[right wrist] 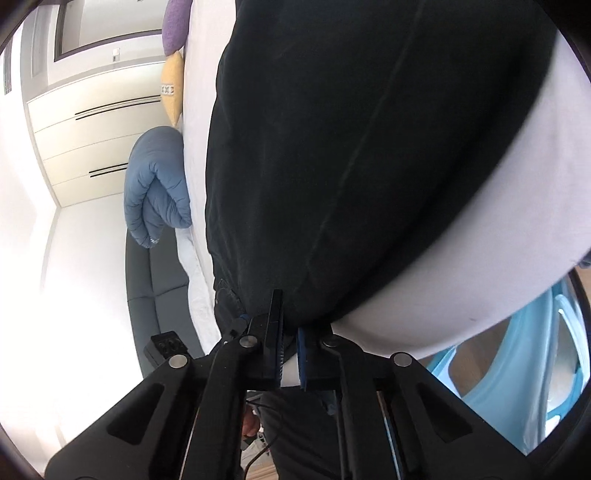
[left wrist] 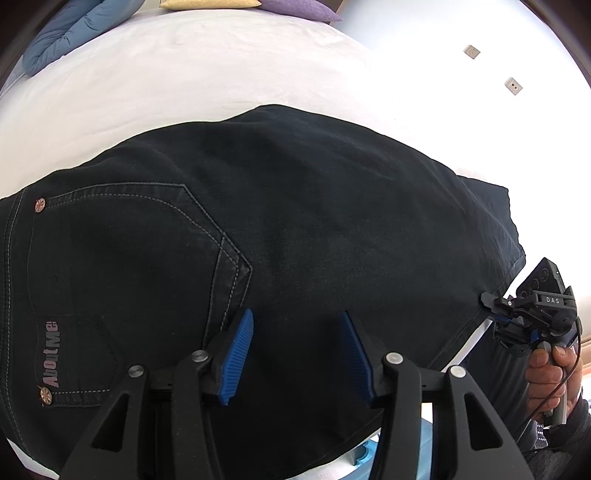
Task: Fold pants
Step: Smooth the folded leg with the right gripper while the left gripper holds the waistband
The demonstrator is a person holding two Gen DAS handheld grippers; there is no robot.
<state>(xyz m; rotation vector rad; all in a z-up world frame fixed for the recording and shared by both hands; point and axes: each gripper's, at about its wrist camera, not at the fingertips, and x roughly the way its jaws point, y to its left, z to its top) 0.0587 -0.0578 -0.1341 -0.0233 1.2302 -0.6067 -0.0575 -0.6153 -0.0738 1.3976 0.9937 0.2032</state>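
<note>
Black jeans (left wrist: 295, 203) lie spread flat on a white bed (left wrist: 184, 74), back pocket and a logo label toward the left. My left gripper (left wrist: 297, 314) hovers over the seat area beside the pocket, open, its blue pads (left wrist: 240, 350) apart with only flat fabric below them. At the right edge of the jeans, a hand (left wrist: 554, 373) holds my right gripper (left wrist: 485, 297) against the hem. In the right wrist view the right gripper (right wrist: 290, 317) is shut on the near edge of the jeans (right wrist: 369, 147), with dark cloth pinched between its pads.
A folded blue duvet (left wrist: 62, 33) and purple (left wrist: 303, 9) and yellow (left wrist: 210, 3) pillows lie at the head of the bed. A light blue plastic object (right wrist: 517, 350) stands on the floor beside the bed edge (right wrist: 480, 258). A grey padded bench (right wrist: 151, 277) sits along the far side.
</note>
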